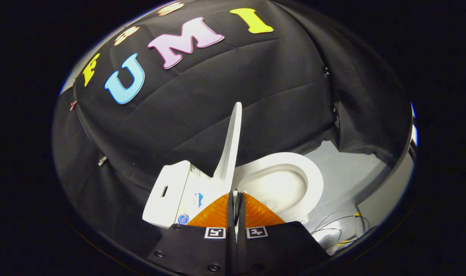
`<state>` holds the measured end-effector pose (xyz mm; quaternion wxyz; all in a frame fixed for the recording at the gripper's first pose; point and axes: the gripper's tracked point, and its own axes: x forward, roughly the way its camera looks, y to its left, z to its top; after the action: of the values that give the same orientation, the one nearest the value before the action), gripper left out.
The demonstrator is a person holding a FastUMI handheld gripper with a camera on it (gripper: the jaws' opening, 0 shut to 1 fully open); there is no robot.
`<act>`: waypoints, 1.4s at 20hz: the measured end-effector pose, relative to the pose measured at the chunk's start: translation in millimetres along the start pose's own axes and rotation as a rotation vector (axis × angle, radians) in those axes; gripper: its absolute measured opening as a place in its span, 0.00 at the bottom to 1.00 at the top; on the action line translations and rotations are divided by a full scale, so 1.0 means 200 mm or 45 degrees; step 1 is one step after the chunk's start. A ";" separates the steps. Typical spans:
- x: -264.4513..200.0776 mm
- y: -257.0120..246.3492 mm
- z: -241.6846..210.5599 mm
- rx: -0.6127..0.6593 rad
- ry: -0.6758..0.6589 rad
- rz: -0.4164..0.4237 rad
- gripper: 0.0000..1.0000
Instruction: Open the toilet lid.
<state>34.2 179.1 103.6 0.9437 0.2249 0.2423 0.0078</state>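
While the thin white plastic toilet lid (231, 143) stands near upright at 12 o'clock beyond the gripper (236, 200) | jaws together, seemingly pinching the lid's lower edge, contact uncertain | white oval seat (313, 180) exposed at 2 o'clock | step: lift nearly done | next: let go and back away.

toilet lid (229, 145): plain white, standing raised
toilet seat (313, 180): white ring, creamier white inside the bowl
toilet tank unit (171, 193): white, with a small green-and-white sticker, a blue mark and a round blue badge on its side
booth wall (256, 88): black cloth, creased
floor (344, 168): pale grey
cables (346, 222): dark and yellow, thin
gripper (236, 197): two square black-and-white coded tags behind the fingers
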 end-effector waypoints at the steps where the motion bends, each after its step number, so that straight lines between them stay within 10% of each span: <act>1: 0.00 0.06 0.01 -0.028 -0.003 -0.015 0.05; 28: -0.05 1.15 -0.20 -0.581 -0.206 -0.311 0.07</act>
<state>28.4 400.9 174.5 0.9802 -0.0247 0.1836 -0.0696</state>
